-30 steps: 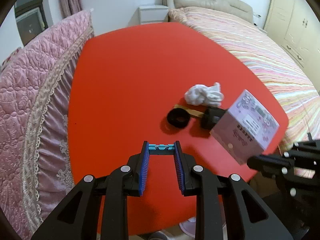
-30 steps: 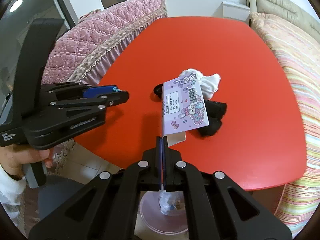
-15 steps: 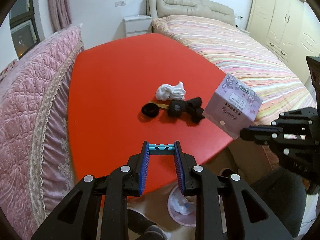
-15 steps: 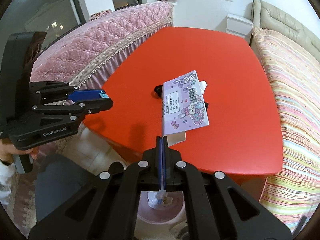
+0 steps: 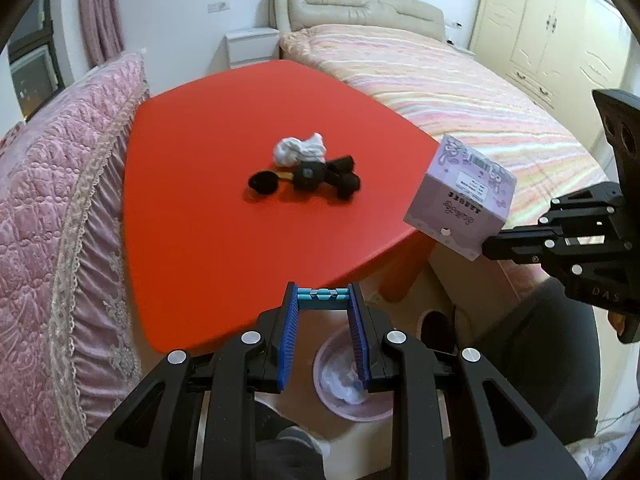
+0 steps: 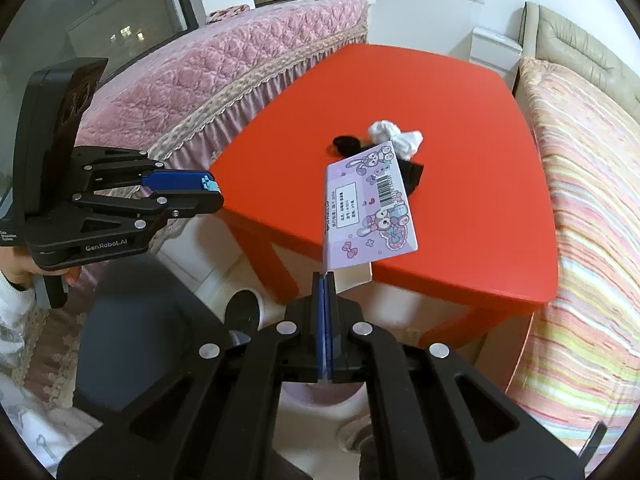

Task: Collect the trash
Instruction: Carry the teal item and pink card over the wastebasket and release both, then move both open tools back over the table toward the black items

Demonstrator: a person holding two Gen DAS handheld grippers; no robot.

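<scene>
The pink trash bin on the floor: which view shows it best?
The left wrist view. There the pink bin shows its rim and white contents between the open fingers of the left gripper. In the right wrist view the right gripper hides almost all of it.

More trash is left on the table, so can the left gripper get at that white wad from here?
Probably yes: the left gripper is open and empty, with bare red table before the white wad.

Both grippers are built of matte black plastic links studded with round silver screws. Ribbed blue pads are fitted to the left gripper (image 5: 322, 312), with a light-blue crossbar between them. White "GenRobot.AI" lettering is printed on its side. Skin and a white sleeve (image 6: 12, 300) are seen behind it. Blue pads are also fitted to the right gripper (image 6: 325, 280).
</scene>
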